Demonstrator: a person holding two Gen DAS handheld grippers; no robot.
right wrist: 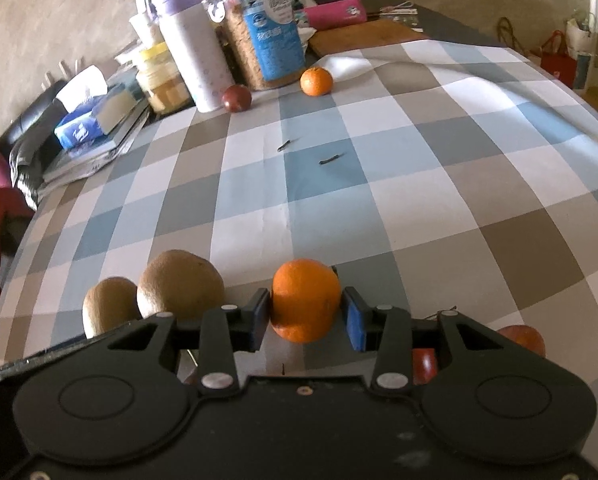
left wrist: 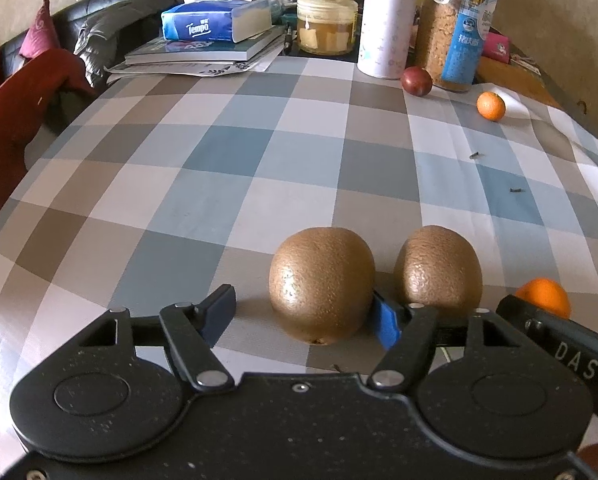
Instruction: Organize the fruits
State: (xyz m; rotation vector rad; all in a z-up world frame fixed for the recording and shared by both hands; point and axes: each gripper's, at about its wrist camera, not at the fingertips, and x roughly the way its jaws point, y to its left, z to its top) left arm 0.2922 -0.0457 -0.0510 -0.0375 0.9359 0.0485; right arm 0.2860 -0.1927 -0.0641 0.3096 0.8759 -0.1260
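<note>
Two brown kiwis lie side by side on the checked tablecloth [left wrist: 203,184]. The left kiwi [left wrist: 321,284] sits between the fingers of my left gripper [left wrist: 303,306], which is open: its left pad stands clear of the fruit and its right pad is close against it. The right kiwi [left wrist: 439,268] lies just outside that finger. An orange [right wrist: 305,300] rests on the cloth between the pads of my right gripper [right wrist: 305,314], which is open with a small gap at the right pad. Both kiwis [right wrist: 179,284] show left of it.
At the back stand a dark red fruit [left wrist: 417,82], a small orange [left wrist: 491,106], a white bottle [left wrist: 385,28], a grain jar [left wrist: 455,32], a yellow-lidded jar [left wrist: 327,20] and a tissue pack [left wrist: 215,20] on books. Red fruits [right wrist: 523,338] lie under my right gripper. The table edge runs along the left.
</note>
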